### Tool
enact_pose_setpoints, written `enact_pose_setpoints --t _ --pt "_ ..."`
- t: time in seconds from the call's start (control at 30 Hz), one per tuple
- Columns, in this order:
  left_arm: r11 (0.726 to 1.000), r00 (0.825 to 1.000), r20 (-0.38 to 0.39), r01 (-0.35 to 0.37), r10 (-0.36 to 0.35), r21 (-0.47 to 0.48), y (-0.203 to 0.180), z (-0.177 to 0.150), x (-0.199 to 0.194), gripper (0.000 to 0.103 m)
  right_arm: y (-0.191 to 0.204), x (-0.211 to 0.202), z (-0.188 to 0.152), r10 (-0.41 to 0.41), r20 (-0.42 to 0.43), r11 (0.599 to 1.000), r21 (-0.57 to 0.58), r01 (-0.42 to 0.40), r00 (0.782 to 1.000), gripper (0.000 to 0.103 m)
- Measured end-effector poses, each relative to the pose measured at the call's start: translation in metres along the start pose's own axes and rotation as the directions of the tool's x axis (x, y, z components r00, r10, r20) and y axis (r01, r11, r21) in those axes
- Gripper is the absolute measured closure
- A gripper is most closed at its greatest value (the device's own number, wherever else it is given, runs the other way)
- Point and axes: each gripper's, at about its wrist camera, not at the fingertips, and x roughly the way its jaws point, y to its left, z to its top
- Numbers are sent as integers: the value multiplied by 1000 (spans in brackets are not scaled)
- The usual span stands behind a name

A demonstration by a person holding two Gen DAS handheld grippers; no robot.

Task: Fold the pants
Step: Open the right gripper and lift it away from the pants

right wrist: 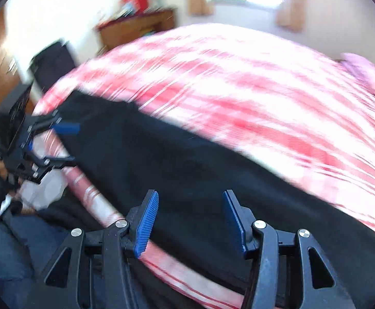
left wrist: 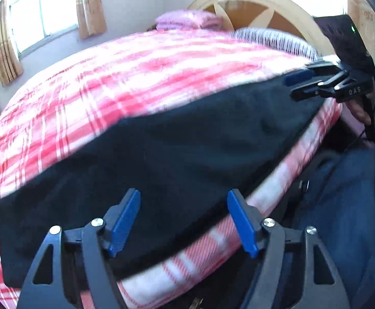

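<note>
Left gripper [left wrist: 183,222]: angled downward above near end of black pants [left wrist: 161,149], blue ribbed pads [left wrist: 121,225] spread apart, nothing between them. Pants: long flat dark strip of soft matte fabric lying along near edge of red-and-white plaid blanket [left wrist: 97,77] on bed. Right gripper [right wrist: 190,219]: tilted downward over opposite end, jaws parted, empty; view motion-blurred.

Black pants [left wrist: 161,149] on plaid bedspread [left wrist: 136,72]
</note>
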Motion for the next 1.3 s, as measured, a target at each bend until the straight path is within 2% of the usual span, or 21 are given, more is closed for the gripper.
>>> enact_pose_setpoints --t 0.1,0.17,0.27,0.37,0.47,0.5,0.53,0.6,0.67,0.7,0.77,0.93,1.0,1.1,1.2,1.23,1.27,1.3 --pt "1000 1000 21 -20 19 6 -7 19 5 30 -54 -43 -9 -112 66 986 131 103 992 49" --pt "999 999 14 -39 39 1 -7 28 14 30 -95 -71 -20 -198 81 957 232 175 977 49" --pt "997 999 -15 -46 45 -55 -1 34 33 30 -156 -110 -47 -341 74 881 374 290 937 49" --pt "990 998 -52 -51 44 -131 9 28 50 30 -210 -133 -75 -433 34 802 470 368 901 49" --pt "978 991 -88 -112 97 -175 16 17 58 30 -260 -139 -97 -479 -36 716 562 414 877 49" --pt "975 989 -93 -127 112 -180 18 15 58 30 -274 -141 -106 -472 -49 696 592 406 880 49" --pt "972 987 -97 -142 125 -186 21 12 60 30 -287 -139 -114 -448 -55 686 619 383 892 49" --pt "969 986 -95 -150 134 -194 24 11 58 30 -300 -135 -125 -372 -39 689 658 304 928 50" --pt "968 986 -97 -150 133 -202 26 10 58 30 -306 -126 -129 -305 -21 697 677 238 952 65" --pt "968 985 -100 -155 138 -197 25 10 58 30 -305 -122 -128 -303 -23 700 673 239 953 69" --pt "969 983 -104 -171 154 -179 21 10 59 29 -300 -117 -124 -329 -27 706 656 265 944 95" --pt "971 983 -98 -171 156 -168 20 11 61 27 -292 -126 -113 -387 40 716 643 273 921 98" --pt "970 984 -92 -167 153 -174 21 10 61 27 -296 -122 -114 -410 15 698 648 303 912 98" --pt "971 984 -89 -168 155 -170 20 9 60 27 -306 -106 -124 -407 -42 667 669 328 912 98" --pt "971 984 -86 -166 153 -172 20 8 59 27 -309 -110 -134 -378 -28 658 696 289 925 96" --pt "971 985 -85 -165 152 -174 20 7 59 27 -309 -114 -136 -374 -30 651 703 286 927 82" --pt "971 985 -84 -165 152 -176 20 7 59 27 -308 -121 -138 -374 -26 647 708 281 927 54" --pt "970 985 -83 -166 153 -178 21 7 58 27 -306 -128 -140 -369 -8 648 714 264 929 45"
